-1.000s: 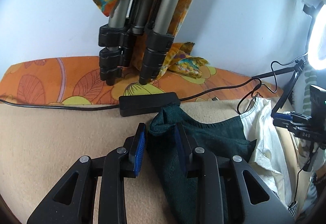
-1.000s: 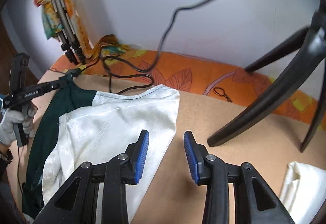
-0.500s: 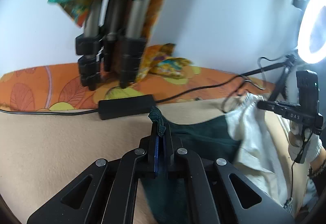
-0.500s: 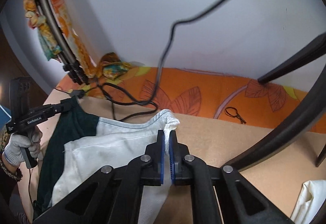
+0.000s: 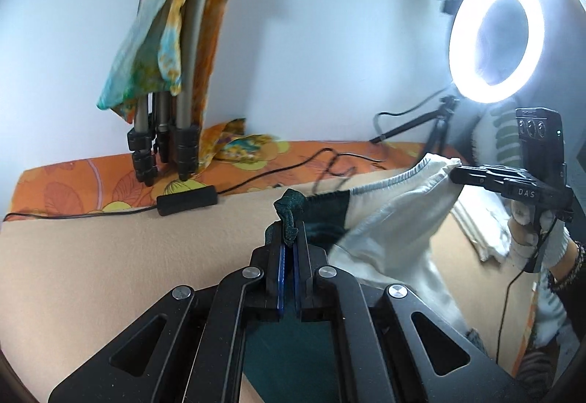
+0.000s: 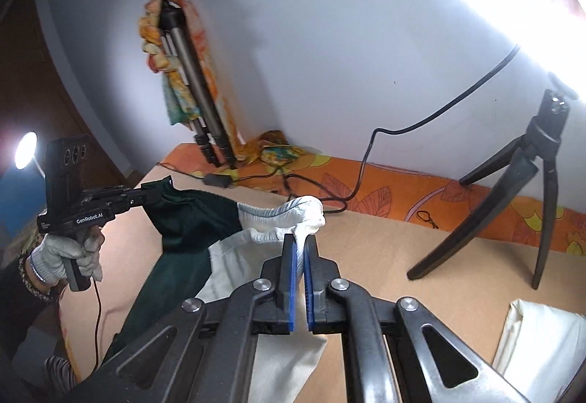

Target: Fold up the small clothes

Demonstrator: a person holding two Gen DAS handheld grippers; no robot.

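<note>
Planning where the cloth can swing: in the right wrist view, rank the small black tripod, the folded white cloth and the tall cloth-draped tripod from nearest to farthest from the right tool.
1. Folded white cloth, low right on the tan surface.
2. Small black tripod, right, farther back.
3. Tall cloth-draped tripod, far left against the wall.

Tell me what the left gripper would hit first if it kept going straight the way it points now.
Probably the black power adapter or the orange floral cushion behind it, though depth is uncertain. The left gripper is shut on the garment's green corner.
</note>
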